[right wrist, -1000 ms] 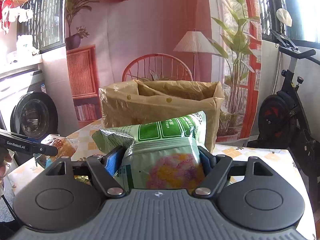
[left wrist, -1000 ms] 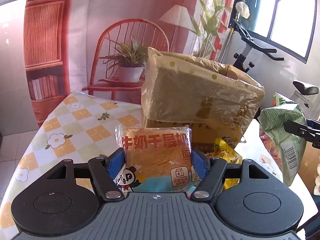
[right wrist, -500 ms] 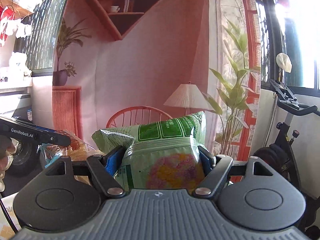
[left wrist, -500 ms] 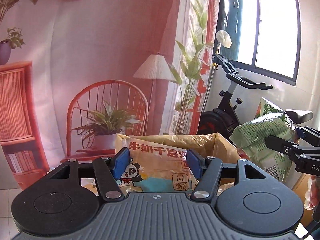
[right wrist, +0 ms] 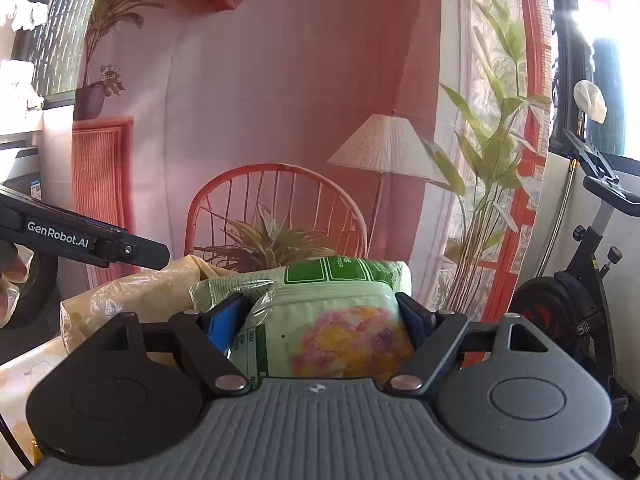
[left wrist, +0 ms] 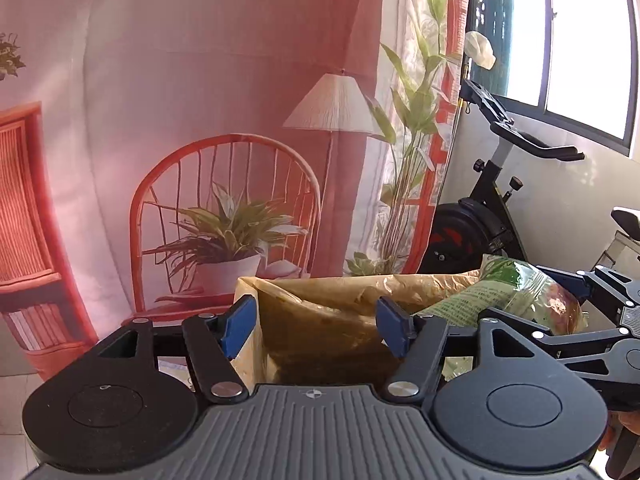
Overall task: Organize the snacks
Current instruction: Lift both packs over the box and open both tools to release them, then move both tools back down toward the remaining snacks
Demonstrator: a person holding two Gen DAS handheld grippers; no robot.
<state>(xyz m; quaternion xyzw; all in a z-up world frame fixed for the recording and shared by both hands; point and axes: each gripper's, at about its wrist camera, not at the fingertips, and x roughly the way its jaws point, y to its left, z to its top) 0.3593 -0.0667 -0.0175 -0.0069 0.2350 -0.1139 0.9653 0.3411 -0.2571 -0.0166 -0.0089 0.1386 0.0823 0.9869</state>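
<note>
The left gripper (left wrist: 316, 326) is hovering spread and empty over the lined box (left wrist: 320, 320). The right gripper (right wrist: 326, 320) is pinching a green snack bag (right wrist: 336, 320), which likely needs lowering inside next.

Surface (right wrist: 24, 364): pale patterned cloth, only a corner visible at lower left of right wrist view. Yellowish plastic-lined box (right wrist: 132, 296) stands on it, open-topped.

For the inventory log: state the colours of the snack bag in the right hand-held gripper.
Pale green snack bag with darker green top panels and a pink-yellow picture; clearest in the right wrist view.
</note>
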